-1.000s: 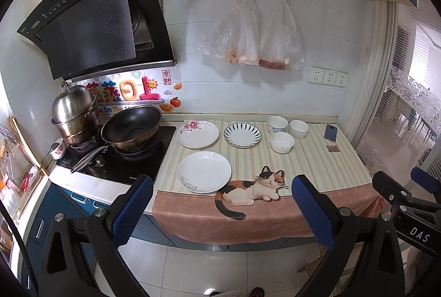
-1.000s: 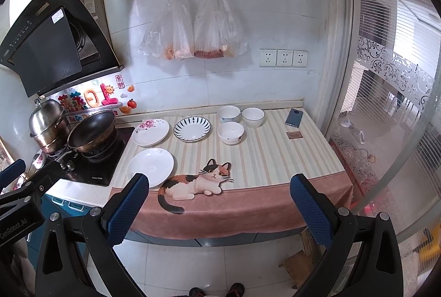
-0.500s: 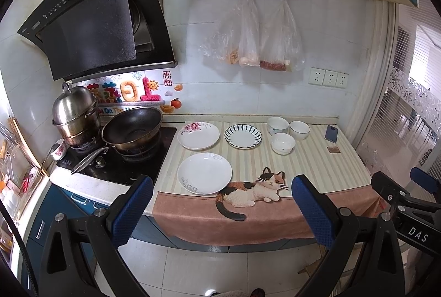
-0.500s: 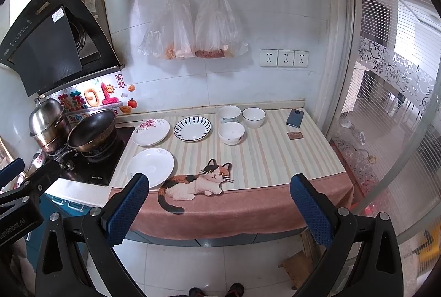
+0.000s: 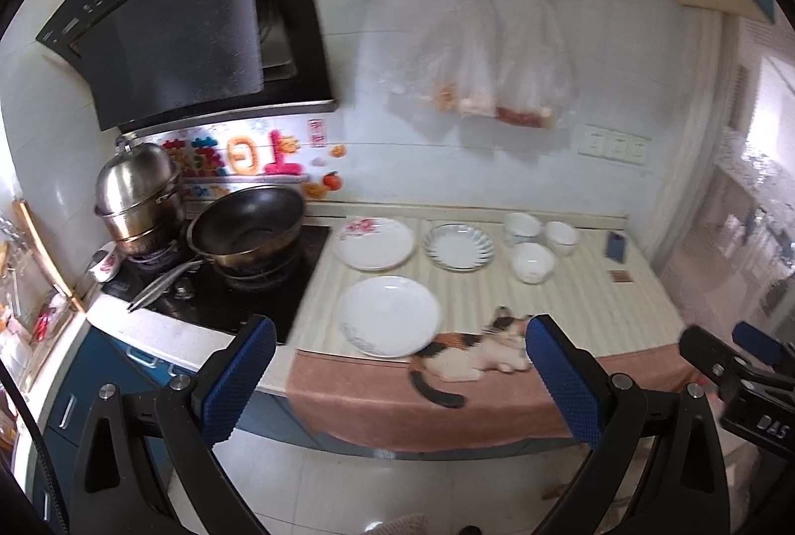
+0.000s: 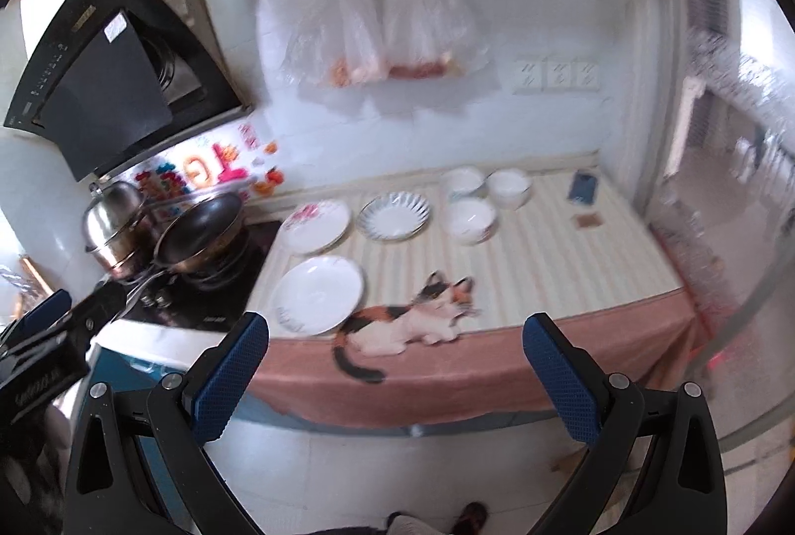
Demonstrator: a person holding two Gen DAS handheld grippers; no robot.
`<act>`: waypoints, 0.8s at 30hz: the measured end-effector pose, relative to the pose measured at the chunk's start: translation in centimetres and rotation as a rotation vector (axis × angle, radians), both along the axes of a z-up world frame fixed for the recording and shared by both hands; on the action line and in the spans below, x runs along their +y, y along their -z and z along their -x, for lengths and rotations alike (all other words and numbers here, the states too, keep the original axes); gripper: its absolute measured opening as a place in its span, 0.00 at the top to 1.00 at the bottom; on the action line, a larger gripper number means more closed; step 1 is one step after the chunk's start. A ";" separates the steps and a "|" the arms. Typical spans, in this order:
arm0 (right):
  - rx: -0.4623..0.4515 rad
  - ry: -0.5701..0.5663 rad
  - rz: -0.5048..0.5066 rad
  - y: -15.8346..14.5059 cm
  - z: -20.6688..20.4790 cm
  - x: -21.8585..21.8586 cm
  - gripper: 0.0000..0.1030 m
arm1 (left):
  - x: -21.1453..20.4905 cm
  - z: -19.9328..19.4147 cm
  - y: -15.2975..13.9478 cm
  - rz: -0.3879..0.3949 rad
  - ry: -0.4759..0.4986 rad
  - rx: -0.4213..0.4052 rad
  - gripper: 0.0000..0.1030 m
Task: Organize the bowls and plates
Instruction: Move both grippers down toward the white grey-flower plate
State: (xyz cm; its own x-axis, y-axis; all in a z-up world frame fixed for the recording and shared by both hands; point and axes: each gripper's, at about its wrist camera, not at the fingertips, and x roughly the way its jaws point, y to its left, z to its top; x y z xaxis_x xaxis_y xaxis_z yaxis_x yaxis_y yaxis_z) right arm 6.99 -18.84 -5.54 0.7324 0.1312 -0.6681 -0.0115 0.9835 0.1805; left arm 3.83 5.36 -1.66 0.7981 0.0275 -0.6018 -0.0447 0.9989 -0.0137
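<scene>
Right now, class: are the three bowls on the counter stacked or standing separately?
Separate. The three bowls stand upright side by side, none nested; both the left gripper and right gripper hang open, short of them.

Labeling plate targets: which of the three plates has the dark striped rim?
The striped plate, middle of the back row, between the floral plate and the bowls. The front plate is plain white.

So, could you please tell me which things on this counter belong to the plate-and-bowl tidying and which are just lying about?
Job:
plain white plate
floral plate
striped plate
three white bowls

Lying about:
phone
wok
steel pot
hanging bags
</scene>
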 end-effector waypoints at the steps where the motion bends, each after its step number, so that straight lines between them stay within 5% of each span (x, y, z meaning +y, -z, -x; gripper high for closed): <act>1: 0.035 -0.015 -0.014 1.2 -1.3 0.6 0.00 | 1.0 -1.0 0.7 0.003 -0.011 -0.004 0.00; 8: 0.214 -0.062 -0.030 9.1 -9.0 3.8 0.00 | 5.7 -8.0 6.0 -0.008 -0.045 0.086 0.00; 14: 0.322 -0.086 -0.074 16.0 -17.2 5.0 0.00 | 8.6 -15.6 12.8 0.036 -0.063 0.254 0.01; 24: 0.518 -0.167 -0.133 28.0 -32.1 6.2 0.01 | 9.0 -27.5 23.0 0.024 -0.087 0.468 0.03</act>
